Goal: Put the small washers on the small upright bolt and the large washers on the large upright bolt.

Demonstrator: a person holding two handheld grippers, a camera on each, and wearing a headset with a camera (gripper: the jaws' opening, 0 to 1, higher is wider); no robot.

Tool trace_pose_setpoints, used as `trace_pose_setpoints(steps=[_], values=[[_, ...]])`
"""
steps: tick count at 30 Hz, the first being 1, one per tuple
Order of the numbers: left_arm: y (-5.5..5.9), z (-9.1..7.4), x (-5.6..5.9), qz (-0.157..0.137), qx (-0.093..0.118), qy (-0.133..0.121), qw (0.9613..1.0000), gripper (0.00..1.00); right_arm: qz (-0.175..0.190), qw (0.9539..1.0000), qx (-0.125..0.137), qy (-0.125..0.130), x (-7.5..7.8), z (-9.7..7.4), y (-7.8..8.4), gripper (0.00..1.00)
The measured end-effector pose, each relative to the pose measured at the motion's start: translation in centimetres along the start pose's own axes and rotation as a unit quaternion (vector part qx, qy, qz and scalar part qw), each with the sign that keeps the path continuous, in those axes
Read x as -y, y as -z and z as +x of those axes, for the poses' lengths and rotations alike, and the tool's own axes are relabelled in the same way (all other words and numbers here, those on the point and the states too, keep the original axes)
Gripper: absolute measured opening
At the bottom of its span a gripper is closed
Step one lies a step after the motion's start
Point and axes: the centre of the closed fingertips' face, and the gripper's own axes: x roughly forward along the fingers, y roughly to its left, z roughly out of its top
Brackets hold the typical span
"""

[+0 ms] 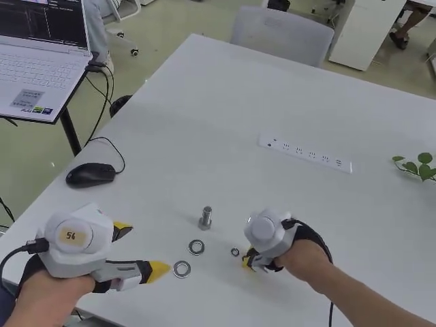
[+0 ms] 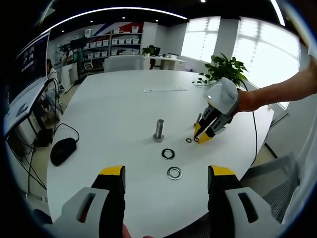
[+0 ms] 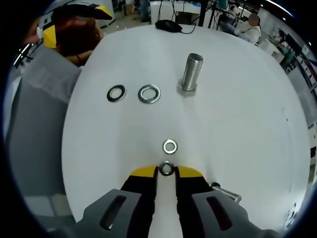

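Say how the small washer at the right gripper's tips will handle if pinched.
The small washer lies flat between the tips of the right gripper, so it may slide rather than lift. Shiny metal: probably slippery, stiff. On edge, it could roll.

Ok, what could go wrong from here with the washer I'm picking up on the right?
The right gripper seems to pinch the small washer only at its very jaw tips, flat on the table, so it could slip or flick away. A second small washer lies just ahead and might get nudged. The small bolt sits close beside one jaw; a careless swing could topple it.
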Motion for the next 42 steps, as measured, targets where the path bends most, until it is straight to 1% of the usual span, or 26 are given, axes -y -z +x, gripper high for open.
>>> trace_pose_setpoints(steps=[4, 8, 12, 17, 18, 20, 23, 25, 28, 30, 32, 36, 42], values=[[0.1, 0.0, 0.0, 0.000, 0.000, 0.000, 1.0000, 0.67, -0.015, 0.9999, 0.000, 0.002, -0.1, 0.0, 0.1, 0.15], [0.1, -0.1, -0.1, 0.000, 0.000, -0.001, 1.0000, 0.67, -0.015, 0.9999, 0.000, 0.005, 0.0, 0.0, 0.1, 0.14], [-0.1, -0.1, 0.0, 0.001, 0.001, -0.001, 1.0000, 0.67, -0.007, 0.9999, 0.003, 0.008, -0.1, 0.0, 0.1, 0.14], [-0.1, -0.1, 0.2, 0.002, 0.001, -0.001, 1.0000, 0.66, 0.031, 0.9991, 0.012, 0.026, 0.0, -0.2, 0.1, 0.14], [-0.1, -0.1, 0.2, 0.001, 0.001, -0.001, 1.0000, 0.66, 0.034, 0.9990, 0.013, 0.026, 0.0, -0.2, 0.2, 0.13], [0.0, -0.2, 0.1, 0.001, 0.001, -0.002, 1.0000, 0.66, 0.050, 0.9983, 0.016, 0.025, -0.1, -0.3, 0.4, 0.13], [0.0, -0.3, 0.0, -0.001, 0.001, -0.003, 1.0000, 0.66, 0.061, 0.9977, 0.019, 0.024, -0.3, -0.5, 0.9, 0.13], [0.0, -0.3, -0.1, -0.002, 0.002, -0.004, 1.0000, 0.66, 0.069, 0.9970, 0.022, 0.026, -0.3, -0.8, 1.3, 0.13], [0.0, -0.3, -0.1, -0.003, 0.002, -0.004, 1.0000, 0.66, 0.090, 0.9950, 0.031, 0.029, -0.3, -1.4, 1.7, 0.13], [0.0, -0.2, 0.0, -0.003, 0.002, -0.004, 1.0000, 0.66, 0.105, 0.9931, 0.038, 0.035, -0.1, -2.0, 2.0, 0.13], [0.0, -0.2, 0.0, -0.004, 0.003, -0.003, 1.0000, 0.66, 0.114, 0.9918, 0.042, 0.038, 0.1, -2.3, 2.3, 0.13], [0.0, -0.1, 0.1, -0.003, 0.002, -0.001, 1.0000, 0.66, 0.131, 0.9890, 0.047, 0.050, 0.7, -3.5, 3.1, 0.13], [0.0, -0.1, 0.1, -0.004, 0.002, -0.001, 1.0000, 0.66, 0.150, 0.9837, 0.063, 0.078, 2.4, -5.7, 3.4, 0.13]])
